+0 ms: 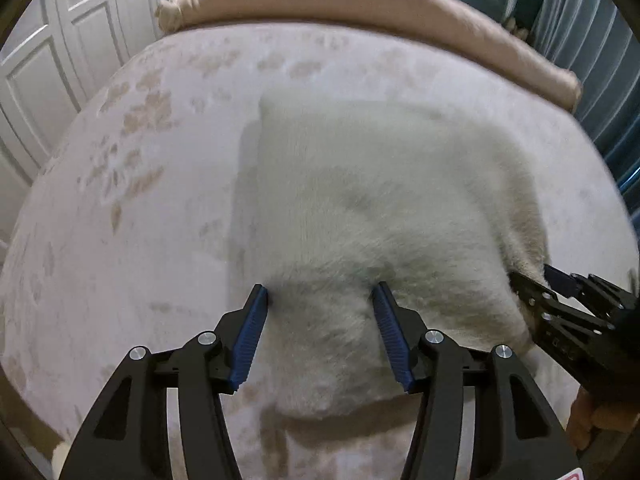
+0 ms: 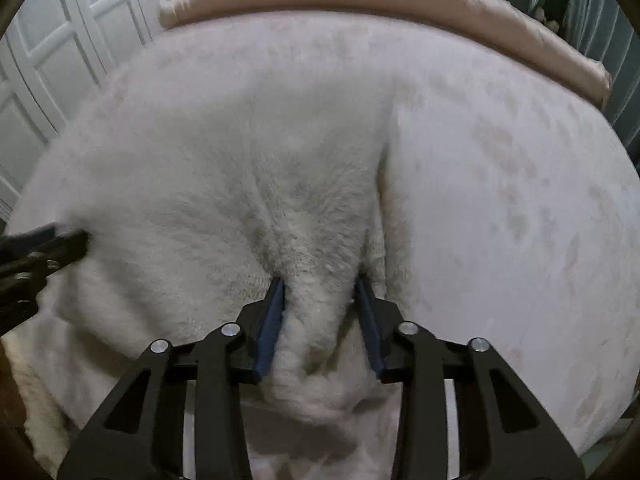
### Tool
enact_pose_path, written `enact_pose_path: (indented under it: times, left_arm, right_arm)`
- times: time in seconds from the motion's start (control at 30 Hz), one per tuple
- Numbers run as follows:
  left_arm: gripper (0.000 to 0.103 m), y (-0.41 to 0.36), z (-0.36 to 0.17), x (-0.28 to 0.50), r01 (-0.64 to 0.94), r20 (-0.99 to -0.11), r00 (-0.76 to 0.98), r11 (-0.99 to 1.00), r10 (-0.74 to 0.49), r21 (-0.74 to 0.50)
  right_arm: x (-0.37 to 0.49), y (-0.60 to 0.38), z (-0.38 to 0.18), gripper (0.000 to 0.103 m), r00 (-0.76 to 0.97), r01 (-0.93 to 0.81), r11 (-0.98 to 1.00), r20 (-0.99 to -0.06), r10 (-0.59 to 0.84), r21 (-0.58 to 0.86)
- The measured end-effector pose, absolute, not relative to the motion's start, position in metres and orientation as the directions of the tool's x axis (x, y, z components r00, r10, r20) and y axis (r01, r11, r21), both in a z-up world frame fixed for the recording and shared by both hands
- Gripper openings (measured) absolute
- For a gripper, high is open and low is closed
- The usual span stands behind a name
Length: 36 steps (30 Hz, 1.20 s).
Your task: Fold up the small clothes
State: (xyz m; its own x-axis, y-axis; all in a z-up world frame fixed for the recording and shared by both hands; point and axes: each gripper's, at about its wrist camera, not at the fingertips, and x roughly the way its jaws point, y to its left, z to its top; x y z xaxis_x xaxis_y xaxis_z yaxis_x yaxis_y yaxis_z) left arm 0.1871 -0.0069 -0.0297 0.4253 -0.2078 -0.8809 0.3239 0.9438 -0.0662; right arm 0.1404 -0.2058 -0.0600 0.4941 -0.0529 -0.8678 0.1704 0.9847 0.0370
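Observation:
A white fluffy garment (image 1: 380, 184) lies spread on the bed. In the left wrist view my left gripper (image 1: 320, 292) has a thick fold of its near edge filling the space between the blue pads (image 1: 250, 336), which press on it from both sides. My right gripper (image 1: 536, 280) bites into the garment's right edge there. In the right wrist view the right gripper (image 2: 320, 284) is shut on a bunched, lifted ridge of the garment (image 2: 200, 168). The left gripper (image 2: 70, 236) shows at the far left, its tips in the fabric.
The bed has a pale pink sheet (image 1: 160, 200) with a faint leaf print. A peach rolled duvet (image 1: 360, 4) lies along the far edge. White panelled doors (image 1: 60, 60) stand at the left, a teal curtain (image 1: 592, 60) at the right. A hand (image 1: 592, 416) holds the right gripper.

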Motion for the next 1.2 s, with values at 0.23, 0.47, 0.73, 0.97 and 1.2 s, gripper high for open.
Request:
enact_pose_path:
  times: [0.23,0.47,0.73,0.97,1.2]
  left_arm:
    - [0.063,-0.014,-0.012,0.147,0.304,-0.860,0.491,0.953,-0.142,0.016]
    - [0.071,-0.021,-0.002,0.104,0.285,-0.829,0.547,0.957,-0.115,0.056]
    - [0.076,-0.018,-0.010,0.065,0.252,-0.825,0.558,0.966,-0.090,0.065]
    - [0.076,-0.014,-0.018,0.049,0.224,-0.815,0.577,0.970,-0.058,0.090]
    - [0.075,-0.018,-0.030,0.037,0.225,-0.783,0.622,0.960,-0.008,0.169]
  right_arm:
    - [0.094,-0.197,0.006,0.049,0.581,0.275,0.952,-0.812,-0.050,0.138]
    - [0.045,-0.176,0.013,0.065,0.607,0.333,0.940,-0.780,-0.151,0.078]
    - [0.004,-0.165,-0.010,0.070,0.576,0.373,0.926,-0.796,-0.185,0.055]
    - [-0.010,-0.154,-0.021,0.072,0.578,0.370,0.928,-0.793,-0.194,0.042]
    - [-0.017,-0.149,-0.036,0.072,0.572,0.381,0.924,-0.789,-0.223,0.015]
